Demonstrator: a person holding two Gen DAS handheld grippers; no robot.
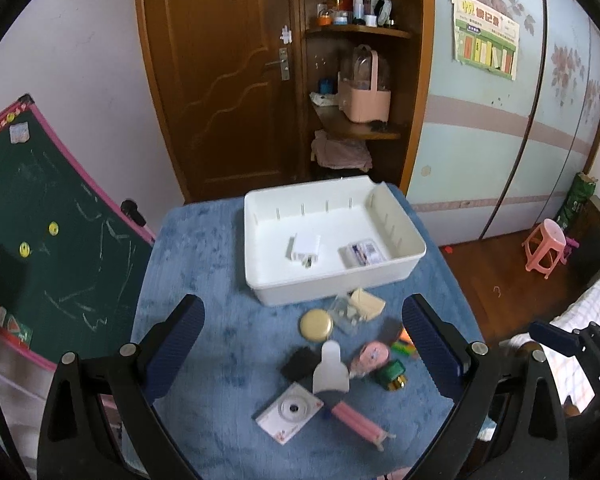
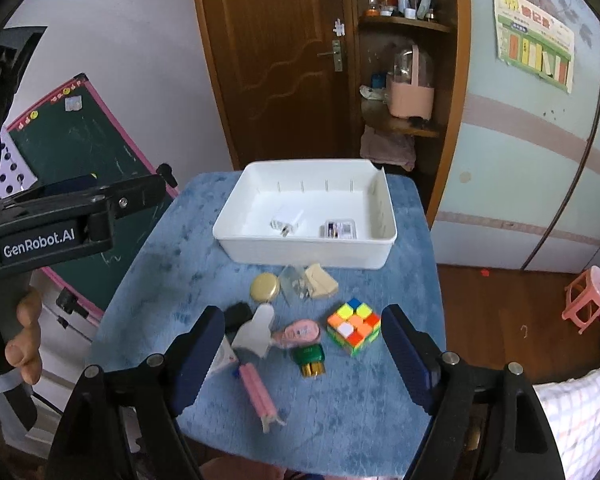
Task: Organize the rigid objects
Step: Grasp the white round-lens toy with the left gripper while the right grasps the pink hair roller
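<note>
Blue ribbed pads line both pairs of my fingers, and both pairs stand spread wide with nothing between them. My left gripper (image 1: 302, 344) hangs above the blue cloth-covered table (image 1: 204, 264), its pads apart on either side of the scattered small things. My right gripper (image 2: 304, 360) is spread the same way, empty, tilted down over the near half of the table.

Nearest my right fingers lie a multicoloured puzzle cube (image 2: 354, 326), just inside the right pad, and a small green bottle with a gold cap (image 2: 310, 360) on its side beside it. Left of the bottle rests a pink oval case (image 2: 300, 332), touching a white flat scoop-shaped piece (image 2: 256, 334). A black block (image 2: 238, 314) sits by the left pad, and a pink pen-like bundle (image 2: 258, 394) stretches toward me. A white card-like toy camera (image 1: 290, 412) lies flat near my left fingers.

Farther out are a round gold tin (image 2: 265, 287), a clear plastic packet (image 2: 296, 284) and a beige wedge (image 2: 320, 282), close together just before the white tray (image 2: 300, 254). Inside the tray lie a white charger plug (image 2: 286, 222) and a small clear box (image 2: 340, 229), apart from each other.

In the right wrist view my left hand (image 2: 26, 336) grips the other gripper's handle at the left edge.
</note>
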